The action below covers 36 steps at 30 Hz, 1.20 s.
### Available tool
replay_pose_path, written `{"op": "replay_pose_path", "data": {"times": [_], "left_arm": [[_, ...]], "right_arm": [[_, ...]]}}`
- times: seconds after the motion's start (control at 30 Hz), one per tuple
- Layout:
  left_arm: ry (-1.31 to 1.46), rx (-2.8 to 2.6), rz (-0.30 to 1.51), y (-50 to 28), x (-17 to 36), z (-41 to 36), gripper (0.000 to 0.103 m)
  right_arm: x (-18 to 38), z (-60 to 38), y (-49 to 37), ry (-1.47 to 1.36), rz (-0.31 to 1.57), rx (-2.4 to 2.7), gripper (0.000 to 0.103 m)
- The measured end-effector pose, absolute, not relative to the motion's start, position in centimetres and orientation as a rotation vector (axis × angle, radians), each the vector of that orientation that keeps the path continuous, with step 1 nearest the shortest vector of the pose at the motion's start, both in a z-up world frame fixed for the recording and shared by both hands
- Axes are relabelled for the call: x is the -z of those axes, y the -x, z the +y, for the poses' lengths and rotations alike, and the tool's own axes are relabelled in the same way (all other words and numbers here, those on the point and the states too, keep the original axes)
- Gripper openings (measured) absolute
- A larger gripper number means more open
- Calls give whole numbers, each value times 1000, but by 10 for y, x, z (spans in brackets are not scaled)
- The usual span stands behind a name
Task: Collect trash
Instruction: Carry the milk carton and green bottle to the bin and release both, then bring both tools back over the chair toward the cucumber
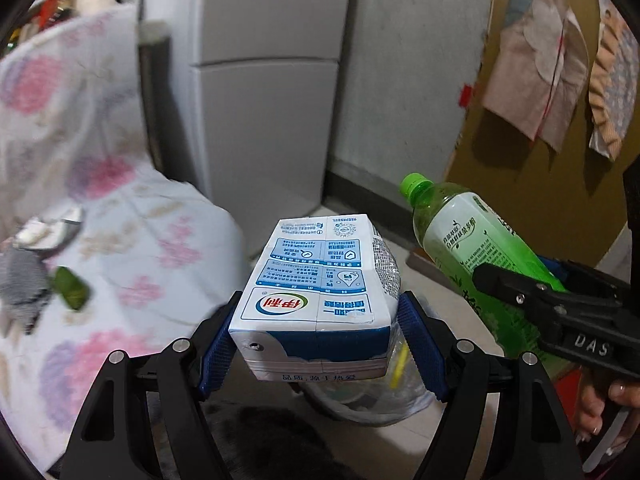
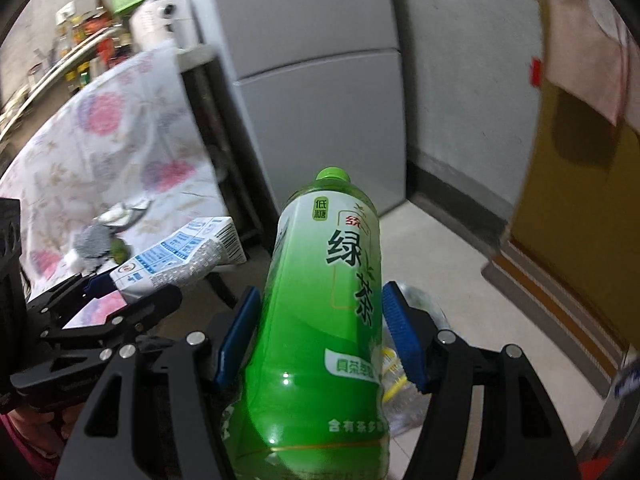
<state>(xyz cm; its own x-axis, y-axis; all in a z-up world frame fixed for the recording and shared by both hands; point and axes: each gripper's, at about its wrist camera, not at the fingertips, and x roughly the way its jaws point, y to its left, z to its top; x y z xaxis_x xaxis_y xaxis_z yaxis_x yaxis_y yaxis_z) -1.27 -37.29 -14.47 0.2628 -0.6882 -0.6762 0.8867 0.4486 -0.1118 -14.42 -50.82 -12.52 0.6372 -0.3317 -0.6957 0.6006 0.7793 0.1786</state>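
Blue pads of the left gripper [image 1: 318,344] pinch a milk carton [image 1: 320,292] by its two sides, the carton lying long-ways out ahead of the jaws with its printed face up. Beside it, the right gripper [image 2: 318,340] pinches a green tea bottle [image 2: 320,304] around the lower body, cap end pointing away and upward; the left pad presses the label, and the right pad seems to touch only the edge of the bottle's side.

Below both loads sits a bin lined with a clear bag [image 1: 376,396], with what looks like clear plastic and a yellow scrap already inside. Both pieces of trash hang above or just short of it, so the drop looks close but not yet done.

Risks from here — the bottle is smooth, round and held well down from its cap, so it could swing or slip through the pads if the hand tilts further. The carton looks dented at its far corner and could squash and twist in the grip. The two grippers are near each other, and letting go together could knock one item off the rim onto the tiled floor [image 2: 460,272]. A table with a flowered cloth [image 1: 132,240] stands just to the left, near enough to snag.
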Motion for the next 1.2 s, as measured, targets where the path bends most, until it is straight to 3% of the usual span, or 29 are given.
{"op": "replay_pose_path", "data": {"times": [0.23,0.33,0.4,0.9,1.2], "left_arm": [[-400,1145,791,17,170,-423,78],[-411,1112,811,11,174,-431,86],[-407,1101,813,8,174,-428,86],[-272,862,696,-29,125,-318,86],[-215,634,710,-54,121,-212,86]], "right_arm": [[157,-549,147,-545,715,578,64],[162,-560,148,-581,709,604,79],[159,-562,150,-575,696,621,79],[90,-505,132,-452,554,466,79],[85,-436,70,-388,643,245,79]]}}
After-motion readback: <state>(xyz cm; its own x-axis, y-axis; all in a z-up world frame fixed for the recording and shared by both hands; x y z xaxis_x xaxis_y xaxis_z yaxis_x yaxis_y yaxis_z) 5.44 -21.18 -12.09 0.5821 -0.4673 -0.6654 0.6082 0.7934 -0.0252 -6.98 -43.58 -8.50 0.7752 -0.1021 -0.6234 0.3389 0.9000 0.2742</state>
